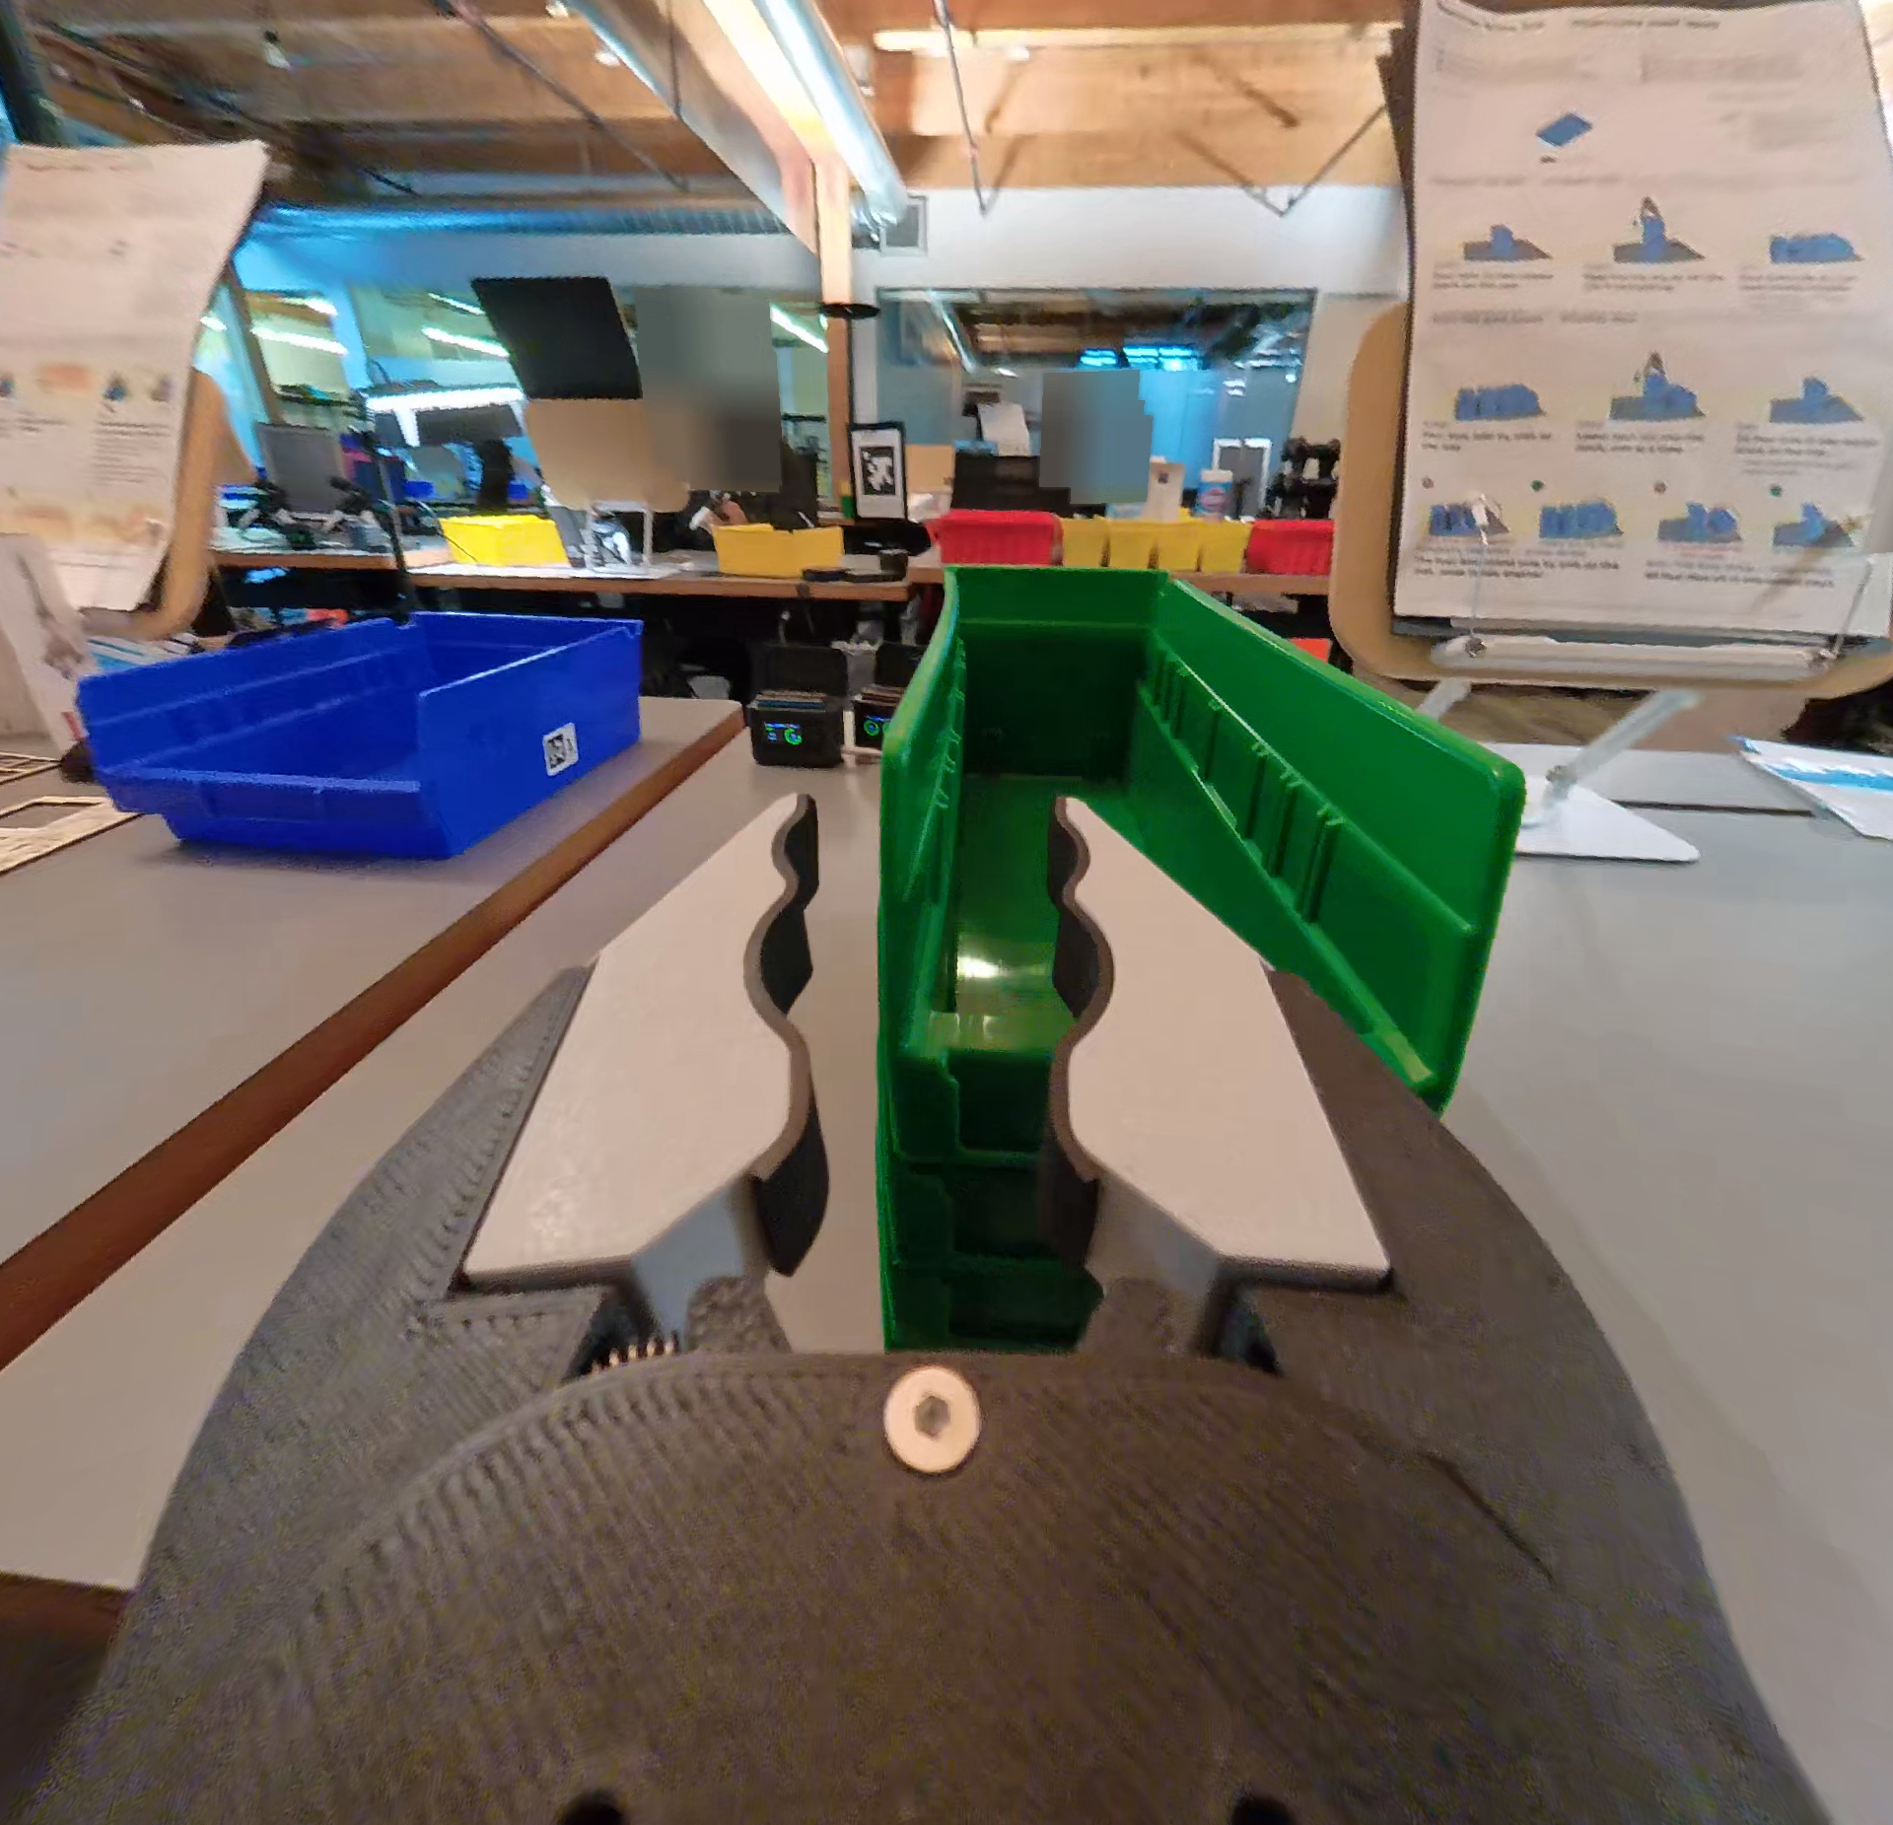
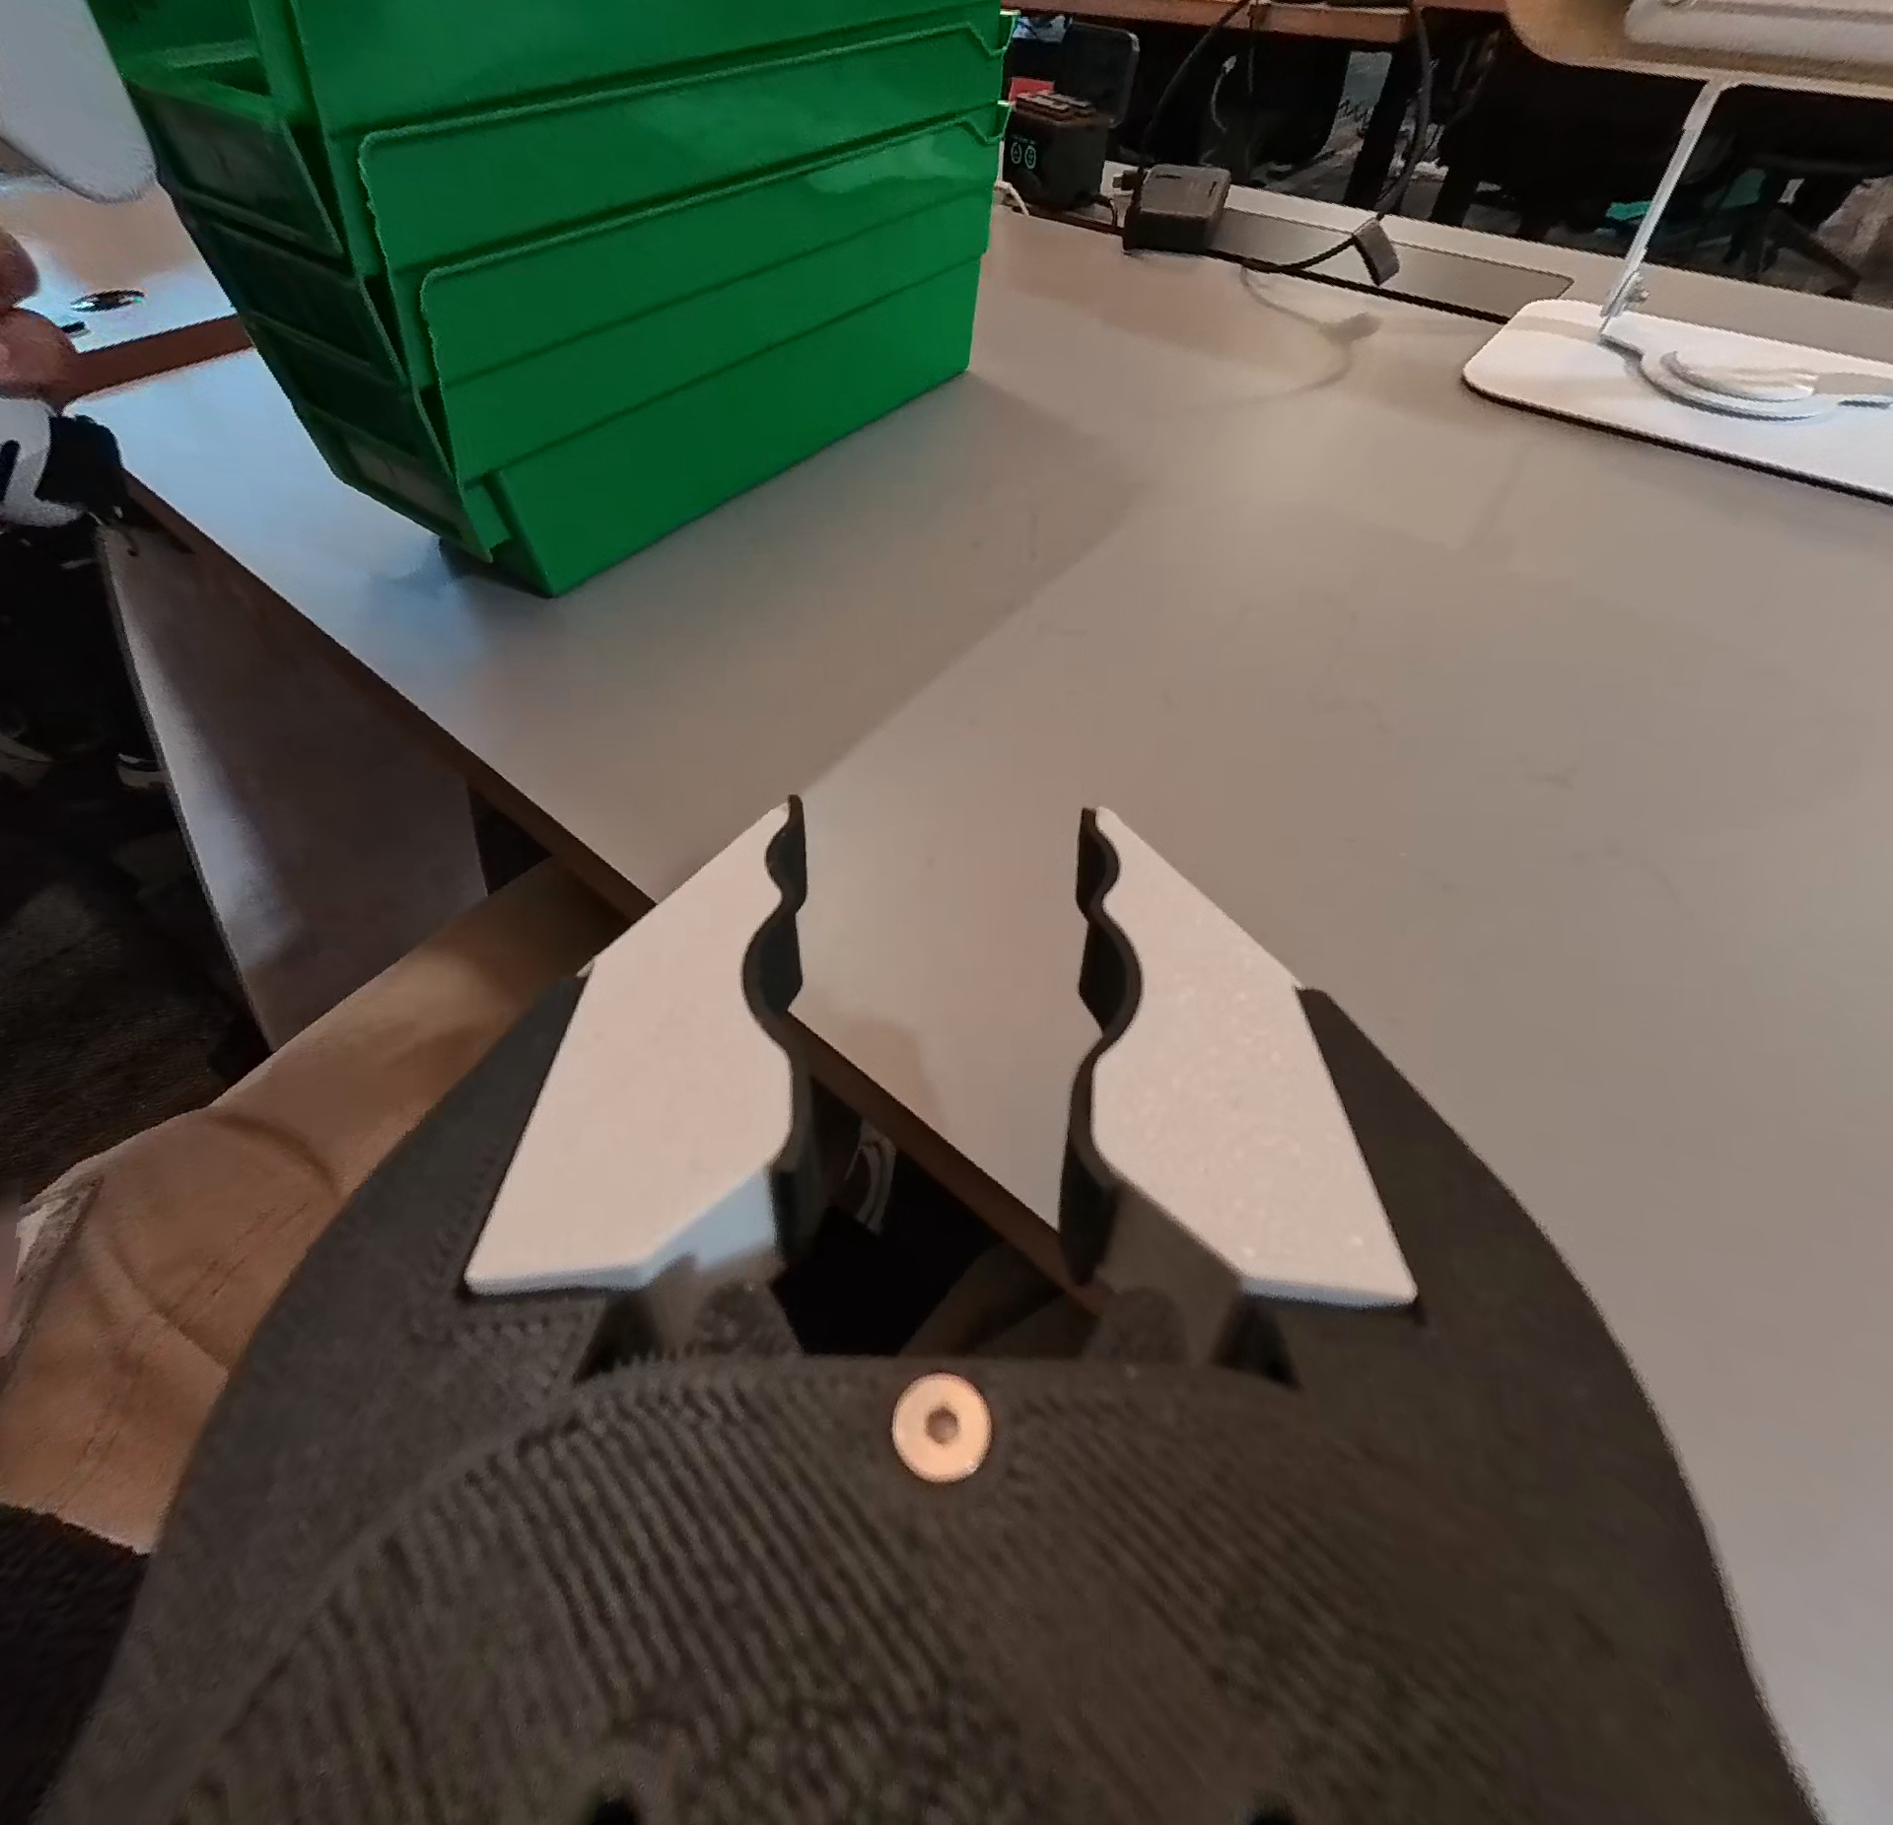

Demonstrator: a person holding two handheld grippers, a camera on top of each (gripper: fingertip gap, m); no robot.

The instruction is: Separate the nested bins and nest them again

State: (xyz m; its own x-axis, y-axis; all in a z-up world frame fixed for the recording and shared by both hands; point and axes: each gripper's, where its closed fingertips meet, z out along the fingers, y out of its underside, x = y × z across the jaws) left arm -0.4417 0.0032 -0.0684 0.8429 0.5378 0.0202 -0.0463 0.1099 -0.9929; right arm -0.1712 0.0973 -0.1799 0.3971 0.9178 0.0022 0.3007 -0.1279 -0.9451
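1. The nested green bins (image 2: pixel 656 239) stand stacked on the grey table (image 2: pixel 1332 751), near its left edge. In the right wrist view I count five rims stepped one above another, so five bins as far as the frame shows; the top is cut off.
2. The left gripper (image 1: pixel 937 823) straddles the near left wall of the stack: one finger inside the top bin, the other outside. A gap shows at the outer finger, so the jaws look spread and not yet clamped.
3. The right gripper (image 2: pixel 942 823) hangs over bare table, well apart from the stack, jaws spread, holding nothing.
4. Risk: lifting by one wall may drag the lower bins up if they bind, or tip the stack toward the nearby edge, since nothing holds it down.
5. One blue bin (image 1: pixel 359 731) sits on the adjoining table to the far left.
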